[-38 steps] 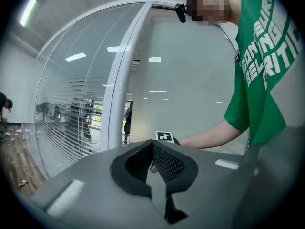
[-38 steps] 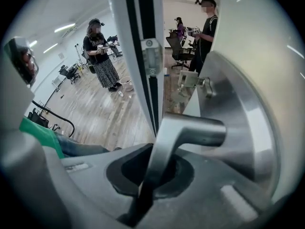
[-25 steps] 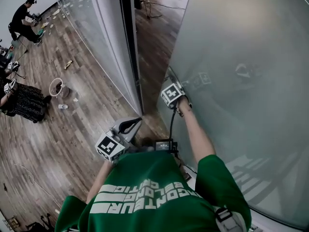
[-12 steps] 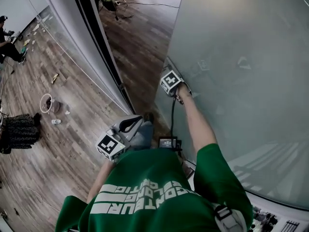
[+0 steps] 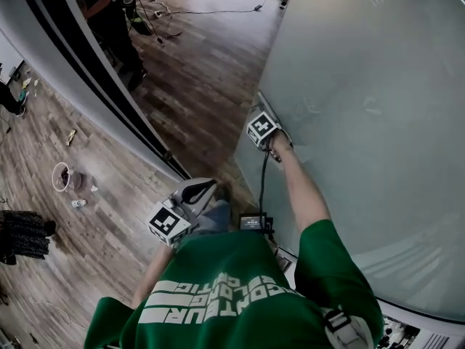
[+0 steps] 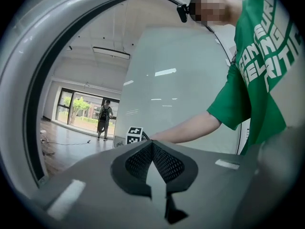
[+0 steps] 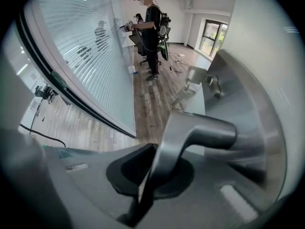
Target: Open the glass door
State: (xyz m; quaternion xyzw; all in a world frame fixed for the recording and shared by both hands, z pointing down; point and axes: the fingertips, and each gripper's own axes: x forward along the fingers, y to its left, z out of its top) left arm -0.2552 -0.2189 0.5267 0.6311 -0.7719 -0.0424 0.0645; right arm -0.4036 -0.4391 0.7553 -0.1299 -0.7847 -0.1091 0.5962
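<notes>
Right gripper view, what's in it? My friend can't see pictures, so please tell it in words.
The right tool is clamped shut on the metal door handle of a frosted glass door, seen close up. Behind lies a wooden floor, where a person in dark clothes stands beside a striped glass wall.

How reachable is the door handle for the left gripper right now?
Probably not: the right gripper is shut on the handle, taking it up; the left gripper hangs shut, well short of it.
</notes>
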